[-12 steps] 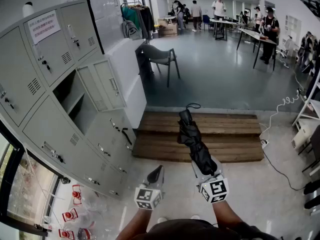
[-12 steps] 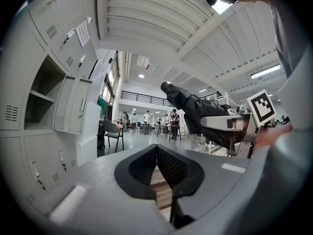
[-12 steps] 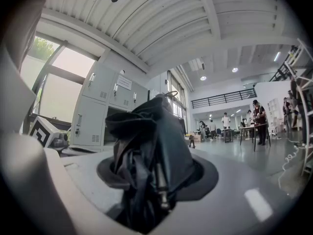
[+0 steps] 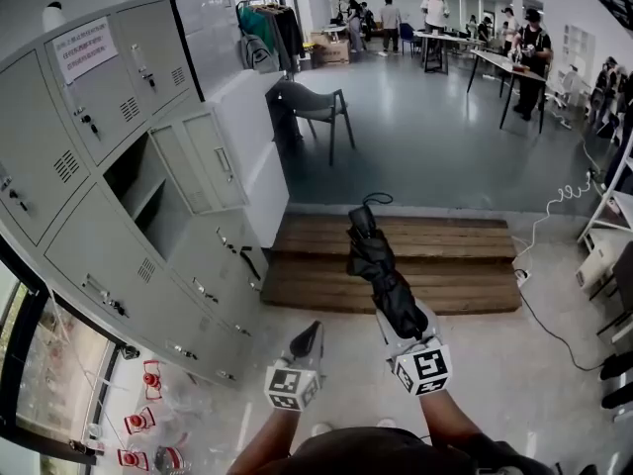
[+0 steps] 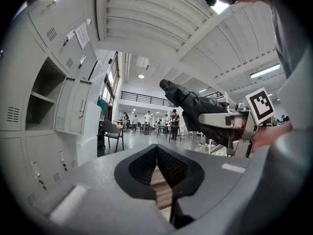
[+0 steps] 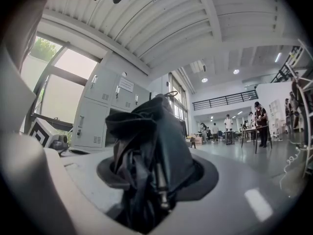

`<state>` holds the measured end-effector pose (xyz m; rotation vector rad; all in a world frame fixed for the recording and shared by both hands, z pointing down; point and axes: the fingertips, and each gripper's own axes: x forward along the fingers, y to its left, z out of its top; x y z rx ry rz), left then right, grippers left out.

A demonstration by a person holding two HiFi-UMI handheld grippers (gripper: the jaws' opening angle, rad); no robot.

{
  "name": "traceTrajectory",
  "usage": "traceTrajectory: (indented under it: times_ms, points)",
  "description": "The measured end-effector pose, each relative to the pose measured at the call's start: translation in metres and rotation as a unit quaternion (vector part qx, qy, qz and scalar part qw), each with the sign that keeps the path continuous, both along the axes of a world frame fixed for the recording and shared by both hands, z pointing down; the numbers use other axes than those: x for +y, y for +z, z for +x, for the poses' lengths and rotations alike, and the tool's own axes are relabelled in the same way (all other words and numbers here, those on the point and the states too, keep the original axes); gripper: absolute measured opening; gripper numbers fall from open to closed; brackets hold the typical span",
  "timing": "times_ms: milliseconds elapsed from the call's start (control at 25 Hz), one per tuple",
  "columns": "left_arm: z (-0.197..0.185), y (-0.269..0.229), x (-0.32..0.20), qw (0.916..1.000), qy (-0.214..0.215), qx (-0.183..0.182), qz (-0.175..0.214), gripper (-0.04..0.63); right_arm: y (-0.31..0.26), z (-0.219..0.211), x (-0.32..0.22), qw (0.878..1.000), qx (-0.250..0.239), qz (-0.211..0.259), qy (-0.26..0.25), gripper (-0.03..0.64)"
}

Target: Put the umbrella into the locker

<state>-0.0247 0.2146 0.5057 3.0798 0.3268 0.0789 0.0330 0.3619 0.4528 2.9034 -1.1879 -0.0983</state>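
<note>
Umbrella (image 4: 381, 270) slightly higher now, clamped in right tool (image 4: 402, 327); left tool (image 4: 309, 338) closed; locker notice (image 4: 84, 49) illegible.

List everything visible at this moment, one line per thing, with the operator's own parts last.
Grey metal locker bank: one, grey, along the left; one compartment open, its door swung out.
White paper notice: one, white, on an upper locker door.
Black folded umbrella: one, black, in the right gripper, pointing forward.
Wooden slatted platform: one, brown, on the floor ahead.
Dark chair: one, dark, beyond the lockers.
Clothes rack: one, mixed dark clothes, far back left.
Tables with people: several, far background.
White coiled cable: one, white, right side.
Red-and-white objects: several, bottom left; kind unclear.
Left gripper: jaws together, empty.
Right gripper: closed on the umbrella.
</note>
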Motion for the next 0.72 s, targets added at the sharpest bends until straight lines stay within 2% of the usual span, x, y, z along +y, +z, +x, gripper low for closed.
traceTrajectory:
  times_ms: [480, 720]
  points:
    - [-0.009, -0.004, 0.001, 1.0, -0.003, 0.006, 0.0, 0.005, -0.007, -0.007, 0.0, 0.999, -0.007, 0.03, -0.015, 0.235]
    - [-0.014, -0.011, -0.012, 0.9999, -0.006, 0.015, 0.0, 0.005, -0.012, -0.014, -0.019, 0.999, 0.004, 0.024, -0.027, 0.235]
